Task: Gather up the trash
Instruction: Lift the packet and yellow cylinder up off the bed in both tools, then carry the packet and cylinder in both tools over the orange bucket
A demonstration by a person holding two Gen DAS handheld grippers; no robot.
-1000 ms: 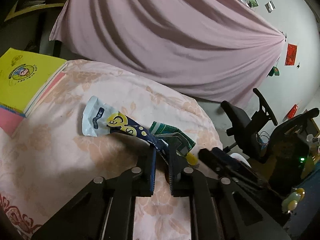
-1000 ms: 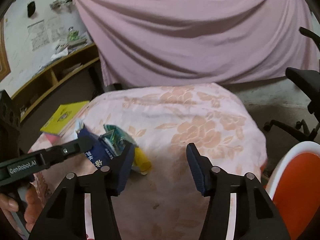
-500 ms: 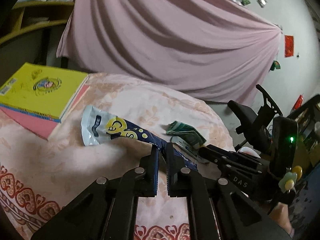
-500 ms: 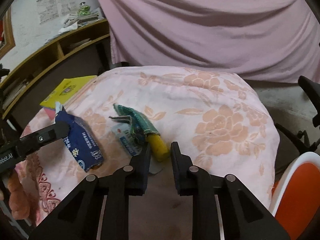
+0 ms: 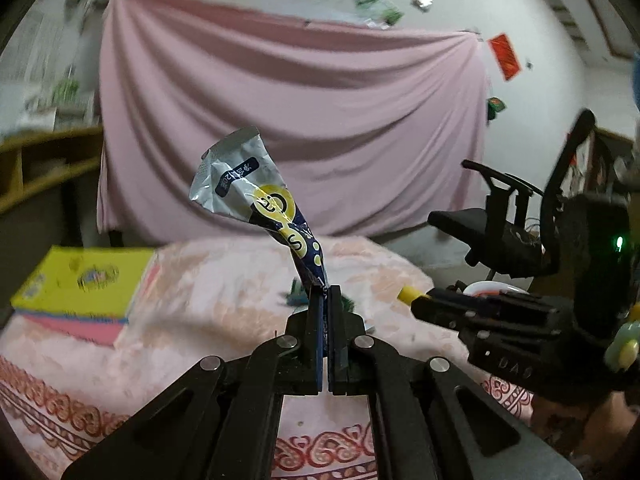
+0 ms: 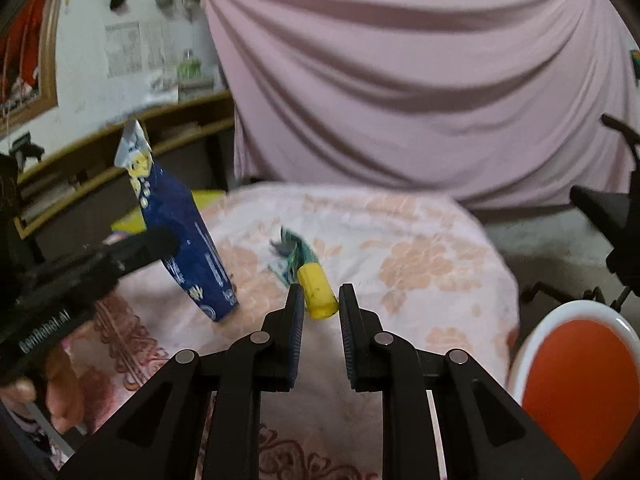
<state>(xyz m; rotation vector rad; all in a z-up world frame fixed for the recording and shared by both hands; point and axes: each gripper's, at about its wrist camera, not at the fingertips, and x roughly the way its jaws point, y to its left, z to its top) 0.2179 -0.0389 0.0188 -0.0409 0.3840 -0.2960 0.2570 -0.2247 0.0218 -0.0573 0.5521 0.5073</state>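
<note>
The left hand-held gripper [image 5: 325, 294] is pinched tight on the bottom corner of the blue snack wrapper [image 5: 256, 200], lifted off the table [image 5: 192, 300]. Looks like thin, crinkly foil: weightless, floppy, probably slippery. The right hand-held gripper [image 6: 320, 300] is nearly closed, seemingly around the yellow-capped green tube [image 6: 316, 290].

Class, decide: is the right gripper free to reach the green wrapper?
Probably not yet: the right gripper, jaws just closing, seems shut on the yellow cylinder, which sits directly before the green wrapper.
</note>
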